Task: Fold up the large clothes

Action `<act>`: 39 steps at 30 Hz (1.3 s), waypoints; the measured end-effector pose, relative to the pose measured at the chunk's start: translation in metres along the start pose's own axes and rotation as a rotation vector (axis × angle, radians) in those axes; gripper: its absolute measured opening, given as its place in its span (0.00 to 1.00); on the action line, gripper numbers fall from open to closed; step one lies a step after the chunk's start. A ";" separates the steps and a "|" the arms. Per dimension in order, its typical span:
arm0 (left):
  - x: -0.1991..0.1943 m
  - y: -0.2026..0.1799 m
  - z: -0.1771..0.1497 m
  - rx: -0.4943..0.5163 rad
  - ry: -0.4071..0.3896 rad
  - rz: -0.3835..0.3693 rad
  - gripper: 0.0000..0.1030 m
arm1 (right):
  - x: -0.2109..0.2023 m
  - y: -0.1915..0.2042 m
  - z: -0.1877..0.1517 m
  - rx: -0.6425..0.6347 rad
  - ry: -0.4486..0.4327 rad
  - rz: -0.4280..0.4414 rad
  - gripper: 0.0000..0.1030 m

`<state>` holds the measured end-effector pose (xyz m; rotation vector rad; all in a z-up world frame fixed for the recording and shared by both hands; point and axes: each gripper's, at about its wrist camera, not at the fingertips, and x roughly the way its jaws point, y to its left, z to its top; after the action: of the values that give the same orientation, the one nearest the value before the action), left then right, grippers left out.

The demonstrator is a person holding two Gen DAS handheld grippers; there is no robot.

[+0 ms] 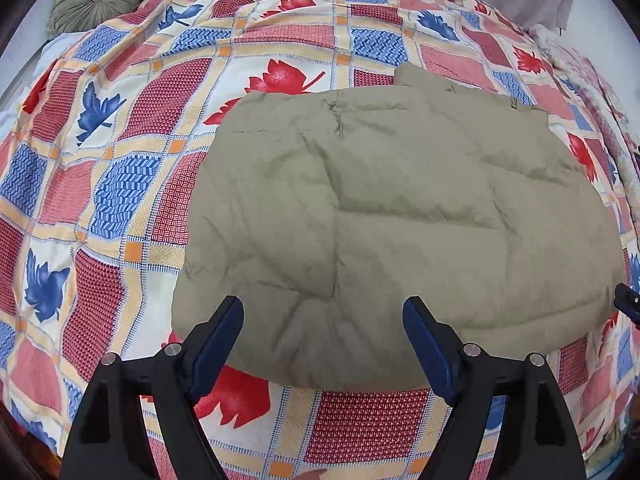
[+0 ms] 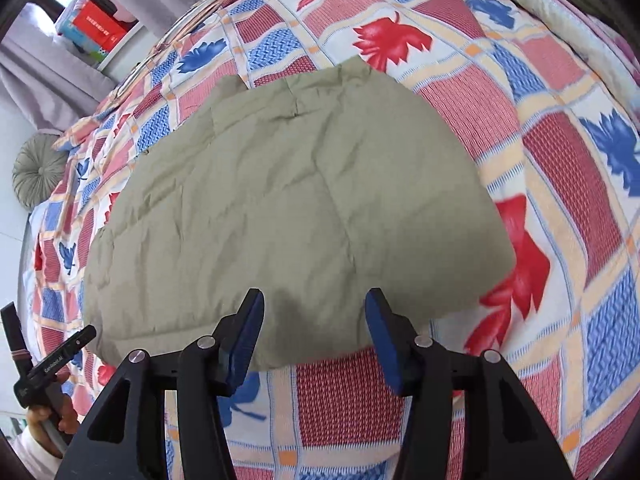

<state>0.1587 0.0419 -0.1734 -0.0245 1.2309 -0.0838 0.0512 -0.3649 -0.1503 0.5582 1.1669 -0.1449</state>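
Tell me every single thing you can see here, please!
Puffy jacket: one, khaki-olive, folded, lying flat on the bed cover.
Bed cover: one, red, blue and cream checks with leaves, under the jacket.
Round cushion: one, grey-green, at the bed's far corner.
Boxes: a few, red and other colours, on a white shelf by the curtain.
Curtain: grey, behind the bed.
Left gripper: one, black with blue pads, open, above the jacket's near edge.
Right gripper: one, same colours, open, above the jacket's near edge.

Patchwork leaf-print bedspread [image 1: 132, 184] is covering the bed. Round green pleated cushion [image 1: 94, 0] is sitting at its far left corner. Red box [image 2: 100, 26] is resting on a white shelf [image 2: 120, 46] beside grey curtains [image 2: 48, 80].
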 end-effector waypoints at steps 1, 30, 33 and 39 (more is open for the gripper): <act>-0.002 0.000 -0.002 -0.013 0.001 0.003 1.00 | -0.001 -0.001 -0.004 0.010 0.007 0.005 0.56; 0.030 0.039 -0.060 -0.341 0.126 -0.190 1.00 | 0.026 -0.028 -0.046 0.293 0.081 0.245 1.00; 0.033 0.046 -0.057 -0.378 0.104 -0.238 1.00 | 0.034 -0.032 -0.041 0.343 0.081 0.280 1.00; 0.049 0.060 -0.055 -0.489 0.087 -0.381 1.00 | 0.058 -0.043 -0.031 0.453 0.091 0.348 1.00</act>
<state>0.1264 0.0996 -0.2418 -0.6871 1.2970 -0.1137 0.0316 -0.3763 -0.2253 1.1683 1.1103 -0.0842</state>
